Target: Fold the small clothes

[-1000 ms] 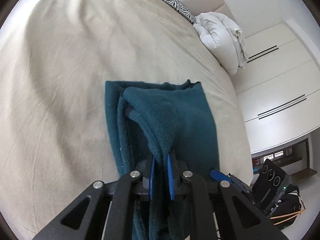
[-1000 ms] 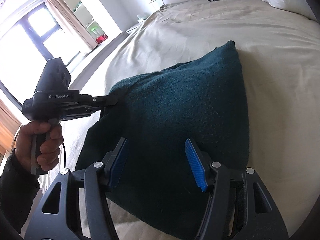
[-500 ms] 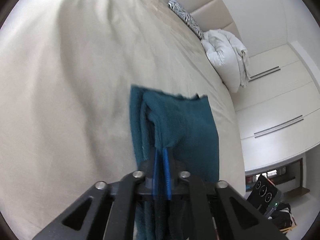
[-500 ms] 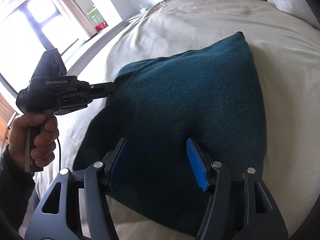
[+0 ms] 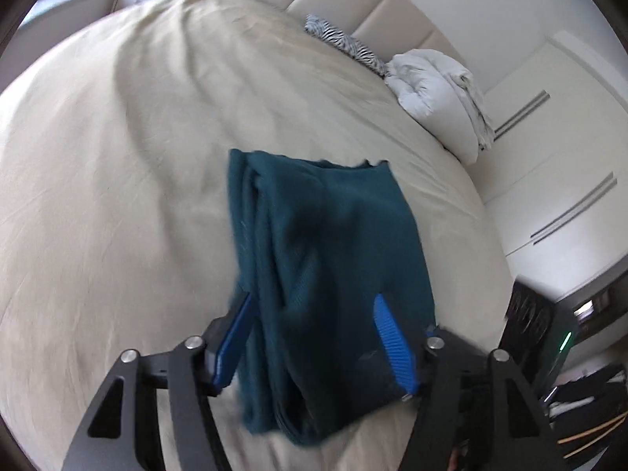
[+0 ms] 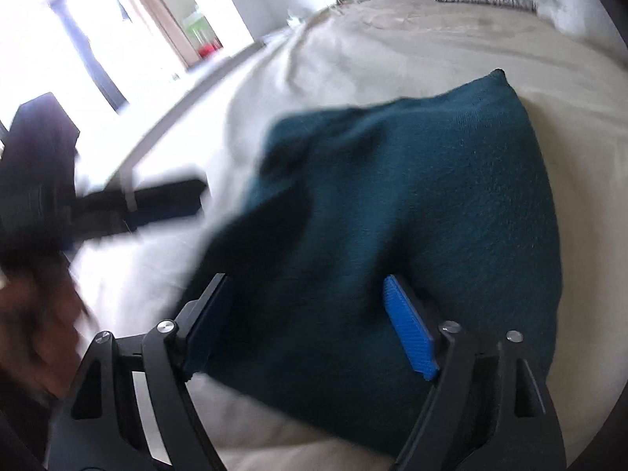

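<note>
Fold laid: left gripper [image 5: 312, 327] and right gripper [image 6: 310, 322] jaws opening, empty, over teal knit garment [image 5: 325, 259] on bed [image 5: 117, 157]; next, likely smooth or re-pinch an edge.

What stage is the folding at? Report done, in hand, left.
Done: the dark teal knitted garment lies folded in layers on the beige bedsheet. In hand: nothing; left gripper and right gripper jaws are opening around it. Left: possibly another fold.

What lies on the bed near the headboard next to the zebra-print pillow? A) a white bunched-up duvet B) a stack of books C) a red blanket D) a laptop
A: in the left wrist view a white bunched-up duvet lies beside the zebra-print pillow at the head of the bed.
</note>
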`<state>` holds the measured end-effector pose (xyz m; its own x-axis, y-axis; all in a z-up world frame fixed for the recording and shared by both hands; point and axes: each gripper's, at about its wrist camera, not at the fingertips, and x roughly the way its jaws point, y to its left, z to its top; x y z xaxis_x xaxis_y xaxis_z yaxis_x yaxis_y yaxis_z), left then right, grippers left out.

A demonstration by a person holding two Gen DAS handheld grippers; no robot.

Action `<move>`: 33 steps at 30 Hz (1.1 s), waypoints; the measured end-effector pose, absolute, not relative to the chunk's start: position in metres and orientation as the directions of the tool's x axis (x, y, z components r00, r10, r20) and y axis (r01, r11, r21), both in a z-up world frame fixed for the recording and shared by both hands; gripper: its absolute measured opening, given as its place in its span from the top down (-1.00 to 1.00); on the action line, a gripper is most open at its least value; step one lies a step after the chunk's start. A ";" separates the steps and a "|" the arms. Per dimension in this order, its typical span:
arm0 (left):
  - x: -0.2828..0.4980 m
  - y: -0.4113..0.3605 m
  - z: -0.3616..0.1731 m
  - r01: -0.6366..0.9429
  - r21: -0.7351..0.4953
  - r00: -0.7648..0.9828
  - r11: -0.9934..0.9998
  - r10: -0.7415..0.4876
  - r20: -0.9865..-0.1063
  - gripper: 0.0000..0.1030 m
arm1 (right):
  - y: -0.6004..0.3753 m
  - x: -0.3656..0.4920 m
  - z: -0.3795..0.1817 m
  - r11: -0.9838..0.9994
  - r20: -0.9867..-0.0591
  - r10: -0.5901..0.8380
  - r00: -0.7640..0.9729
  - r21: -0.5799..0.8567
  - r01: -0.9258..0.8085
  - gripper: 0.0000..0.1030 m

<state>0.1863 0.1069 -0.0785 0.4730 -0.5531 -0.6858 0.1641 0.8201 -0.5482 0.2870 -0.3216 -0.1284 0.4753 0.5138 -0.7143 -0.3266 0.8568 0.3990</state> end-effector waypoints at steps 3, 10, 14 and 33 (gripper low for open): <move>0.169 0.092 -0.073 0.207 -0.512 0.472 0.833 -0.544 -0.694 -0.28 | -0.346 0.272 -0.106 0.861 -0.657 0.508 0.557 0.394 -0.320 -0.51; 0.179 0.078 -0.111 0.162 -0.438 0.394 0.884 -0.465 -0.793 0.10 | -0.397 0.273 -0.111 0.856 -0.655 0.494 0.572 0.484 -0.185 -0.42; 0.176 0.081 -0.115 0.148 -0.404 0.410 0.903 -0.428 -0.806 0.17 | -0.398 0.276 -0.120 0.865 -0.672 0.482 0.562 0.467 -0.184 -0.42; 0.168 0.067 -0.116 0.216 -0.293 0.400 0.931 -0.358 -0.844 0.79 | -0.359 0.284 -0.148 0.955 -0.792 0.290 0.538 0.204 -0.215 -0.36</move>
<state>0.1682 0.0668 -0.1158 0.4001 -0.3579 -0.8437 0.2159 0.9315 -0.2928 0.2841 -0.3586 -0.1476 0.5377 0.2902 -0.7916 -0.2151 0.9550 0.2040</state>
